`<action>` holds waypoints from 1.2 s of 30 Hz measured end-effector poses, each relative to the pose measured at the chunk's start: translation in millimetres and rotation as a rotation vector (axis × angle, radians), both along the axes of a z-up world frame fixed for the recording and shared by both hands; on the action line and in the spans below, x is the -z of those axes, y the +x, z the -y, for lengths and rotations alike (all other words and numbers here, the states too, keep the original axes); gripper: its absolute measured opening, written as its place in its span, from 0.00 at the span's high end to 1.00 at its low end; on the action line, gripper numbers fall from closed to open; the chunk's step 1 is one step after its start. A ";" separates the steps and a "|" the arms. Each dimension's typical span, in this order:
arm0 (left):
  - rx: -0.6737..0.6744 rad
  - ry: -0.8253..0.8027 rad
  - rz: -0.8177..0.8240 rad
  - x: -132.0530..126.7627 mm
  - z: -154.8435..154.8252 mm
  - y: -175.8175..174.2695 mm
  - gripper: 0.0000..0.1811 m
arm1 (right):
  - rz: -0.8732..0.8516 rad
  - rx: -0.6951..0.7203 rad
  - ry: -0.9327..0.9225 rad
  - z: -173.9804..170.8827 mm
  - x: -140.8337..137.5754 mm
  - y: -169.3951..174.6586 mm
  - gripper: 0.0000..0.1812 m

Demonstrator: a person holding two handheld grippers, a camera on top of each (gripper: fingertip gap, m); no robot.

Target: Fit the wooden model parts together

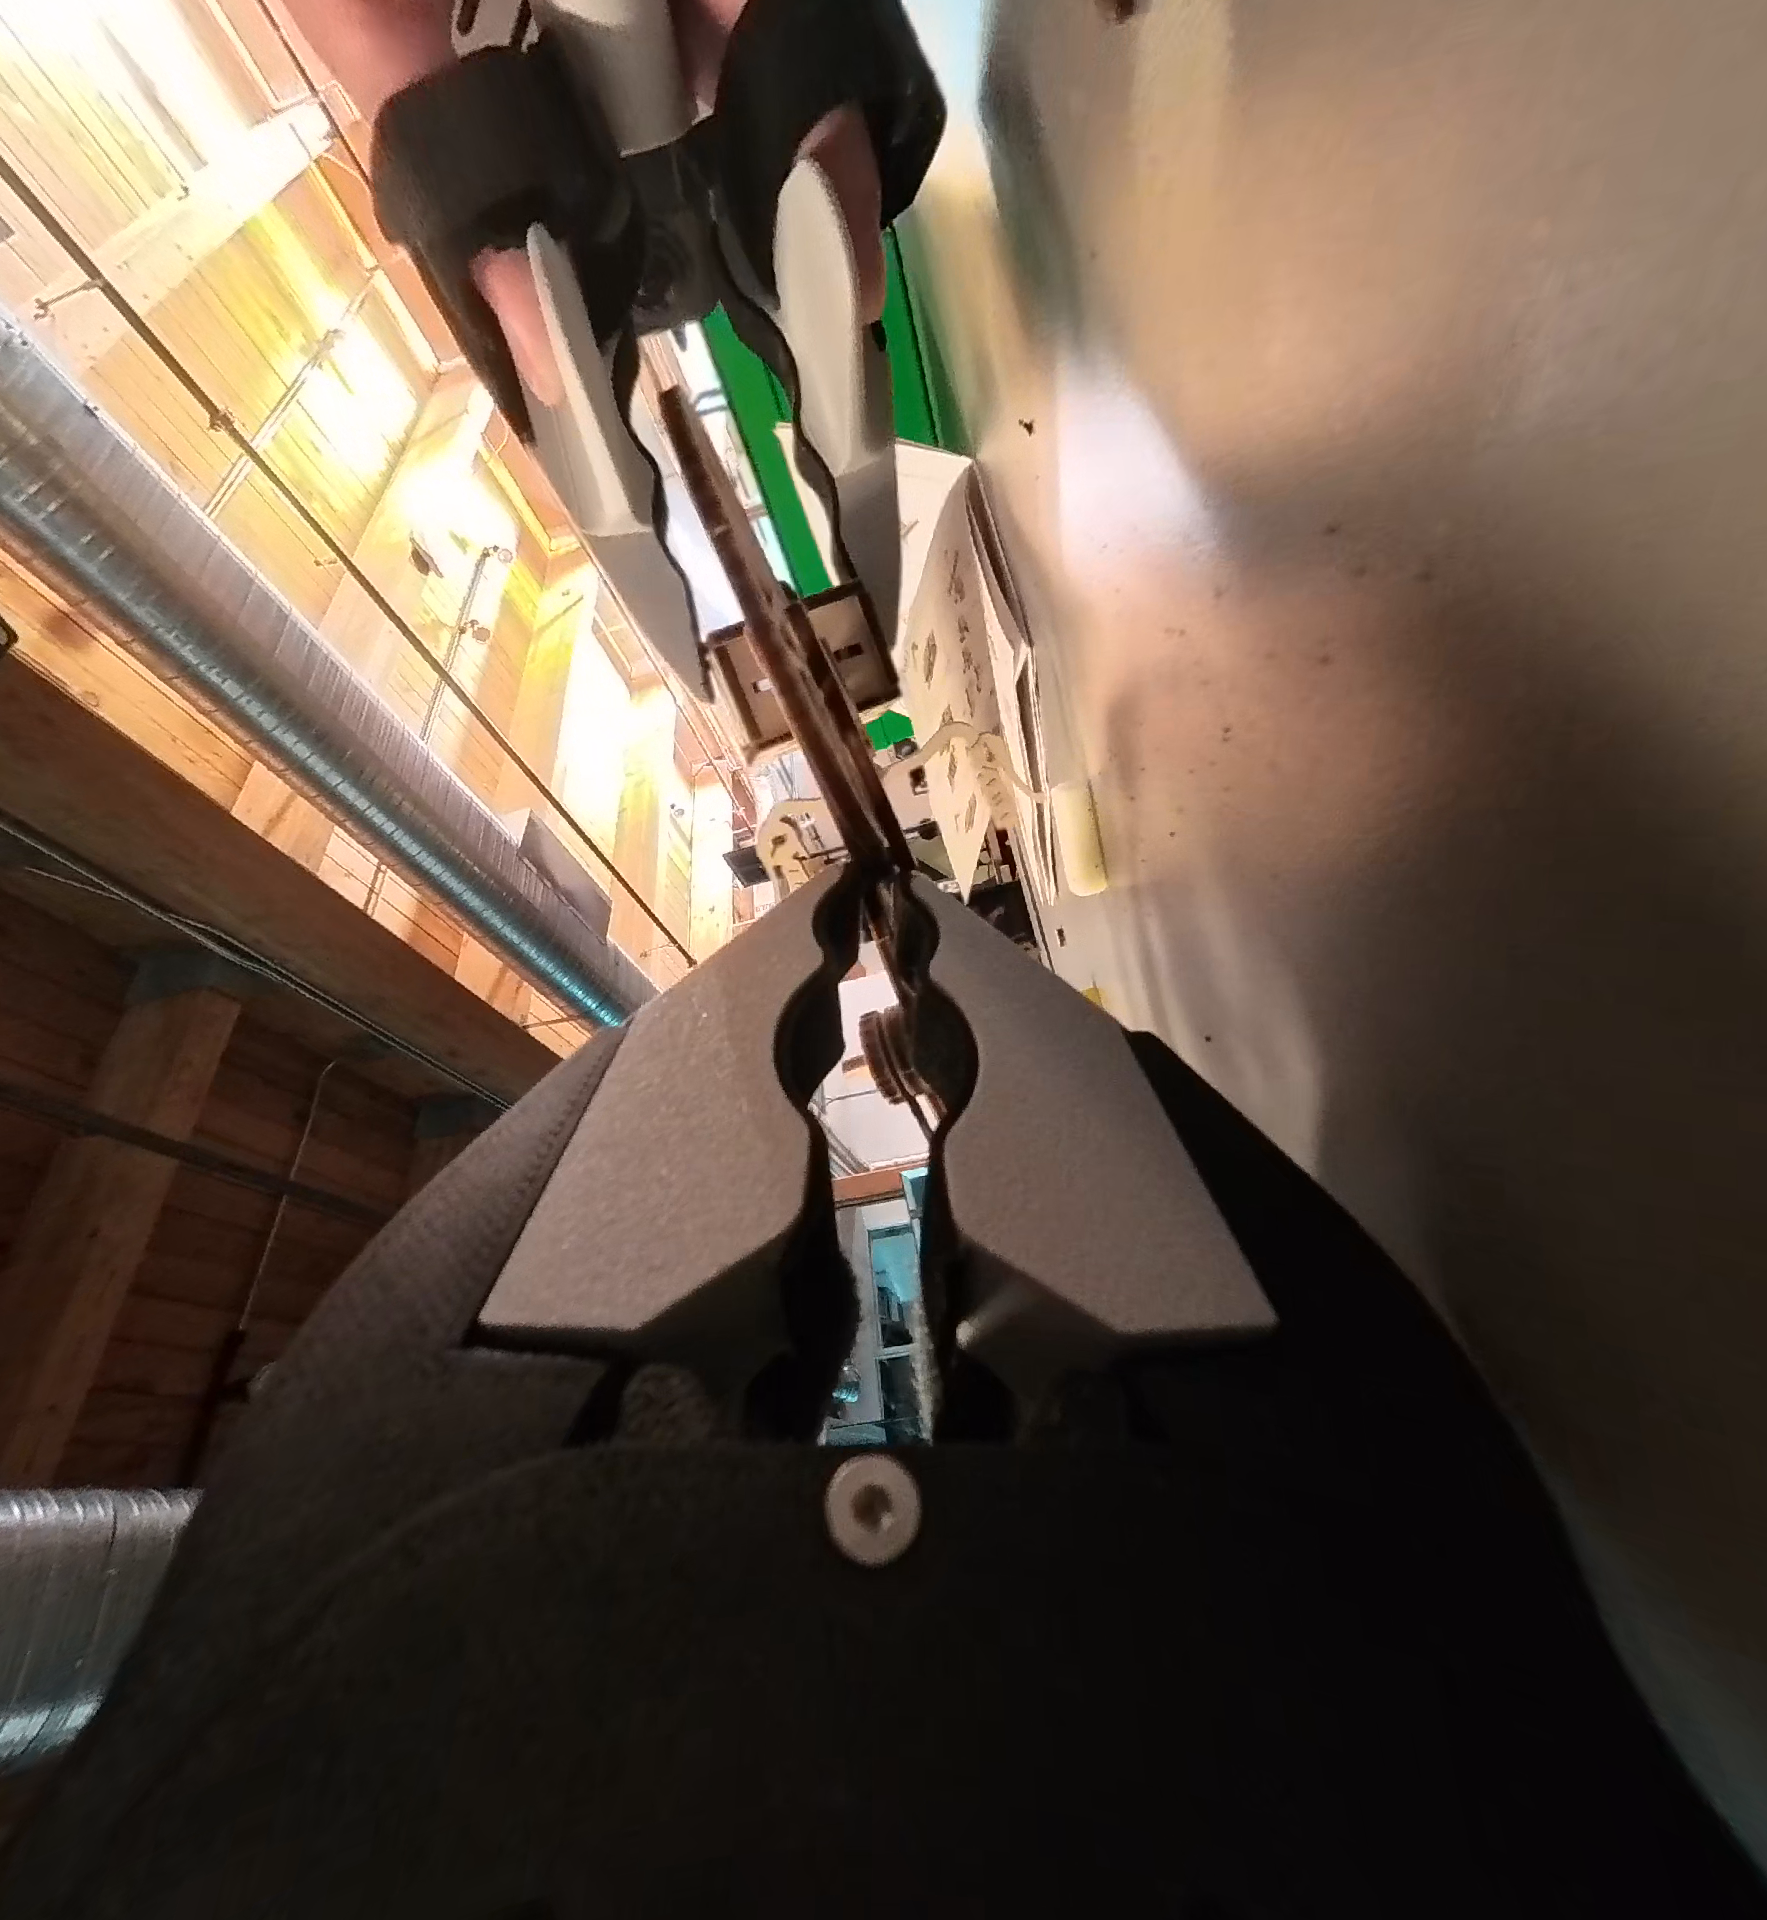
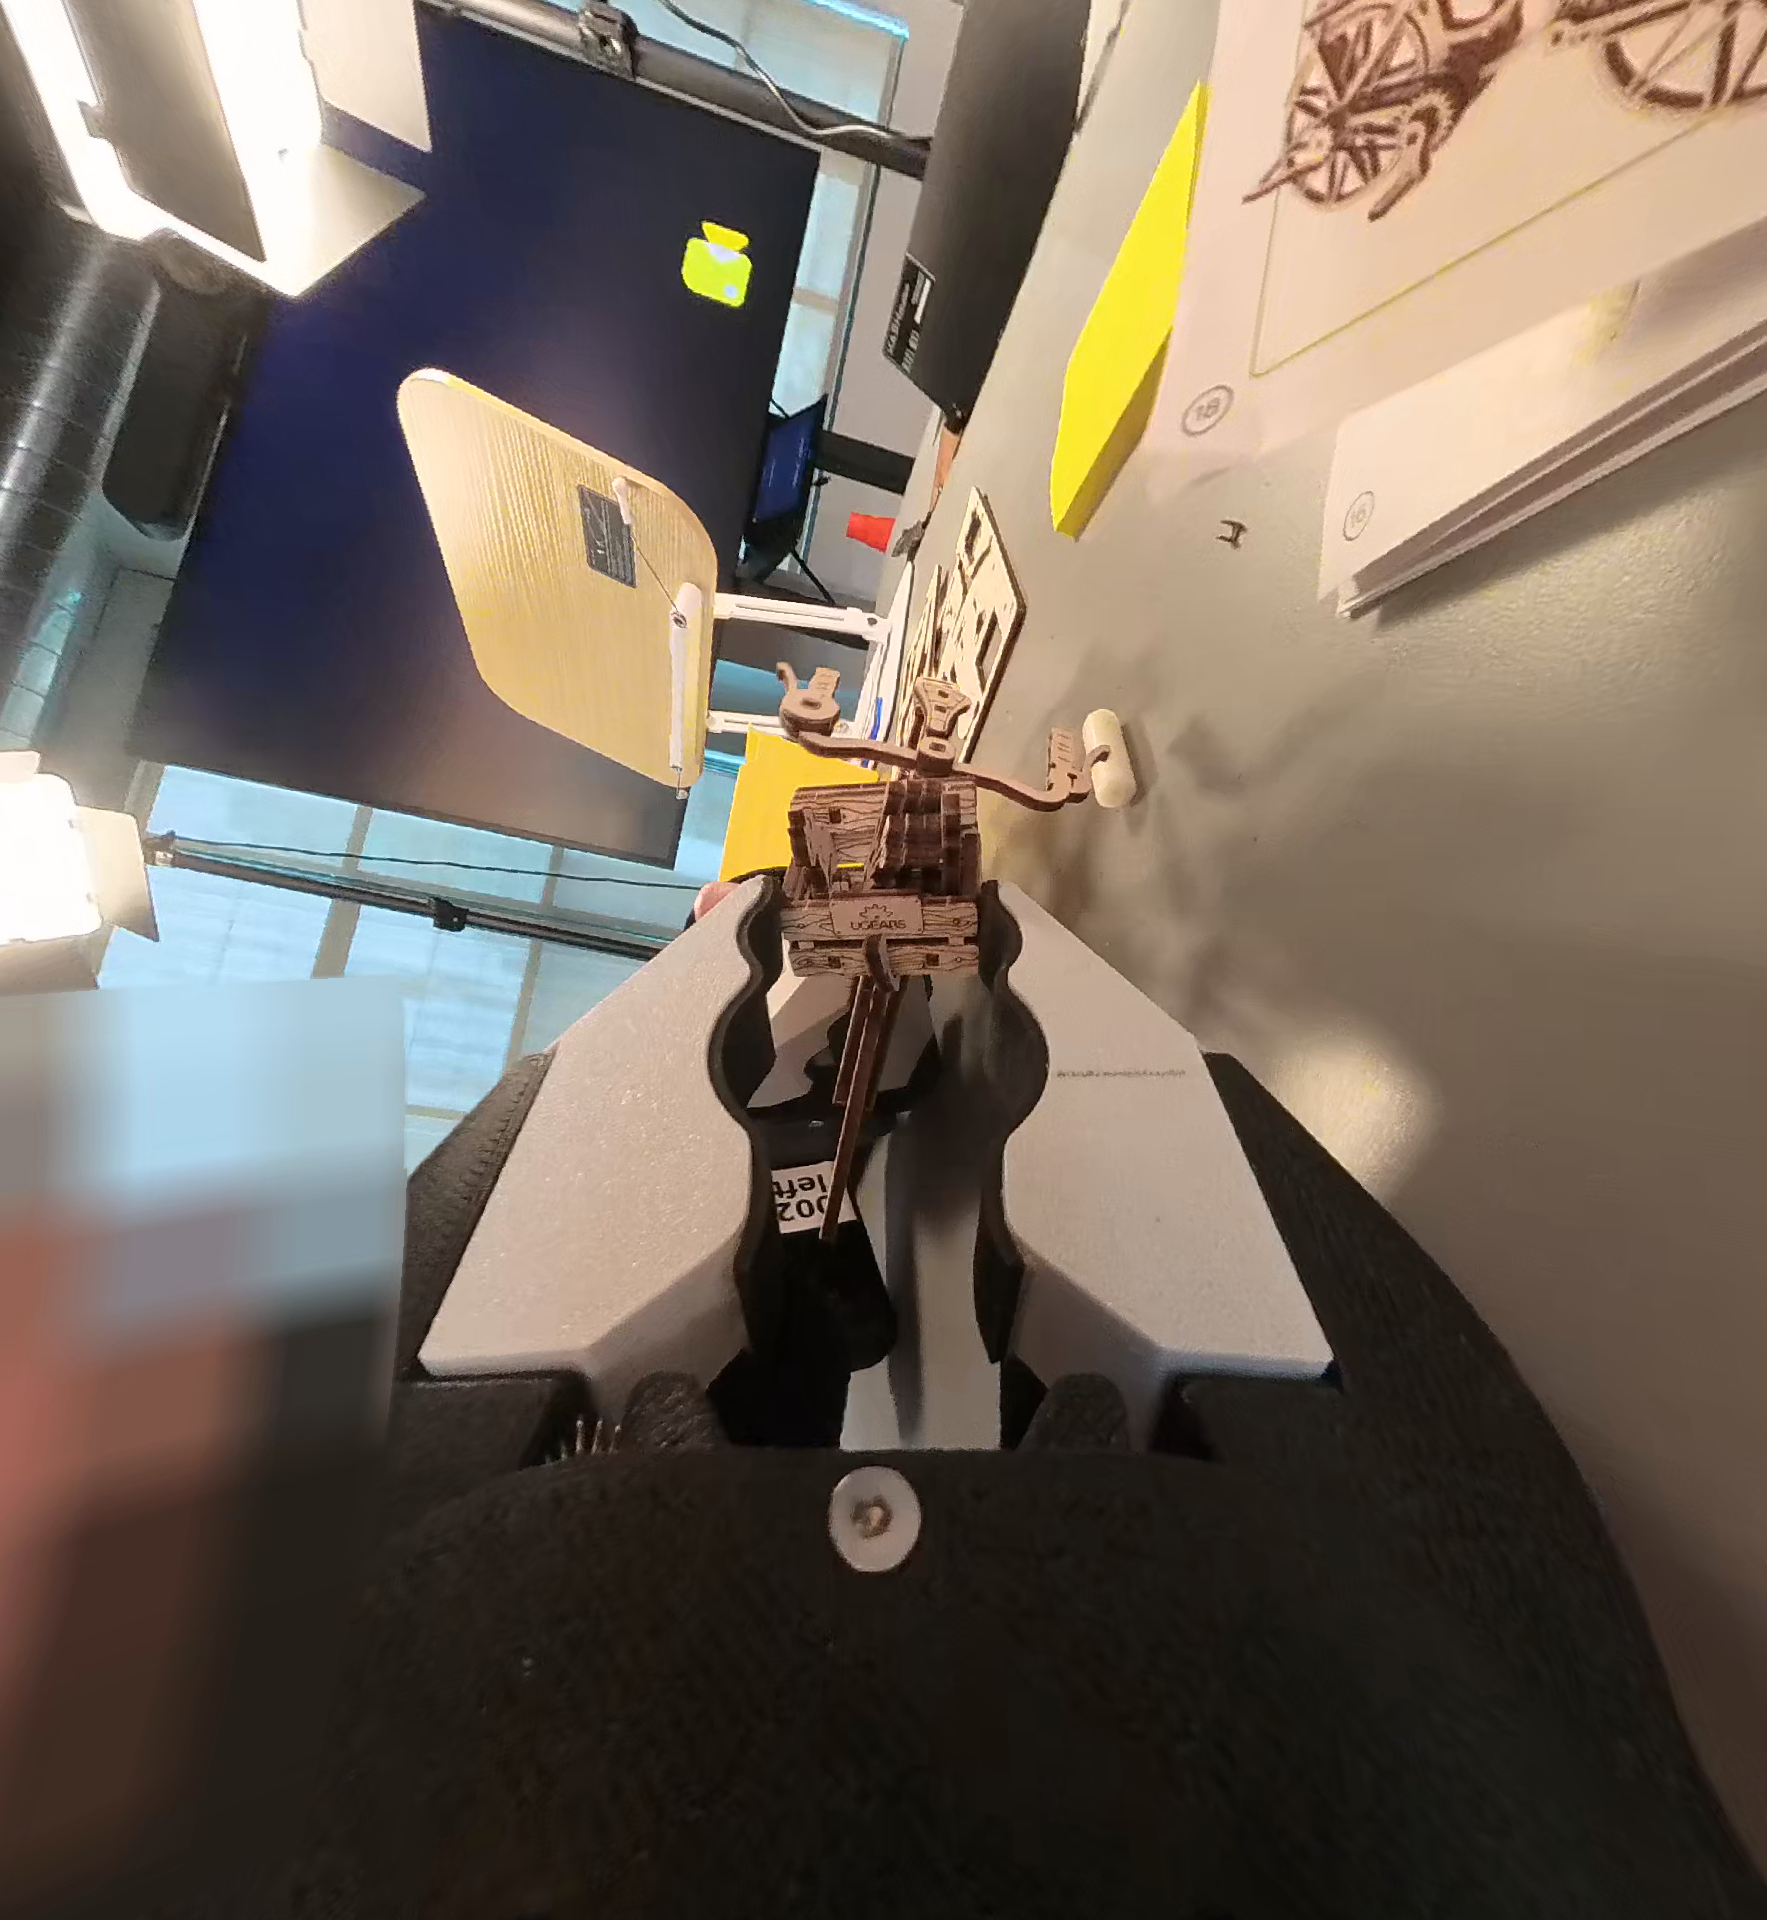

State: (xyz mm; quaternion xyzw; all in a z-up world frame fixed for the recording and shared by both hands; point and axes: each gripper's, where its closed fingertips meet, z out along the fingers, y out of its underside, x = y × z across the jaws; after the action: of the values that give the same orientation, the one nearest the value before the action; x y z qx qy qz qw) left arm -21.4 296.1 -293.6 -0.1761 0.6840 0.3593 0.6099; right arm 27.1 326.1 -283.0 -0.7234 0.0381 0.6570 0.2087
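The left claw (image 1: 884,894), dark grey, is pinching a thin, flat wooden frame piece (image 1: 817,727) edge-on between its wavy fingertips, its fingers drawn nearly together around the strip. A small wooden wheel-like part (image 1: 889,1055) is sitting farther back between the same fingers. The strip is running forward into the right claw (image 1: 796,634), seen opposite in the left wrist view, light grey and gripped by a person's gloved hand (image 1: 650,156).

In the right wrist view, the right claw (image 2: 884,935) is clamping a small wooden crate-shaped body (image 2: 879,925) of the model between its fingertips, the fingers closed onto the crate's two sides. Handlebars (image 2: 920,764) are spreading sideways beyond the crate, and the thin frame piece (image 2: 858,1081) is hanging back from it between the fingers towards the camera. The whole model is being held in the air, off the grey worktop (image 2: 1481,935).

On the worktop, a white cylinder (image 2: 1107,769) is lying just beside the handlebar tip in the picture; whether they touch cannot be told. A punched wooden sheet (image 2: 983,603) is lying farther off, with a yellow pad (image 2: 1128,343) and a printed instruction booklet (image 2: 1585,416) nearby.
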 end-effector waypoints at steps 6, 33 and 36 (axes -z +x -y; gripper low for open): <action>0.004 0.010 0.008 -2.5 0.4 0.4 0.98 | 0.002 0.012 0.030 1.5 -2.5 0.3 0.80; 0.014 0.044 0.035 -8.4 -0.5 1.2 0.98 | -0.041 0.025 0.113 4.1 -12.6 0.5 0.80; 0.014 0.037 0.031 -6.4 -1.4 1.1 0.97 | -0.049 0.034 0.101 4.0 -11.0 0.6 0.80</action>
State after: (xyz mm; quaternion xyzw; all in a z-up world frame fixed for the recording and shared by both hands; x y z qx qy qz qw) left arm -20.3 297.5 -287.2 -0.1653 0.6690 0.3650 0.6261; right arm 27.7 322.1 -272.1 -0.6950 0.0223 0.6719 0.2549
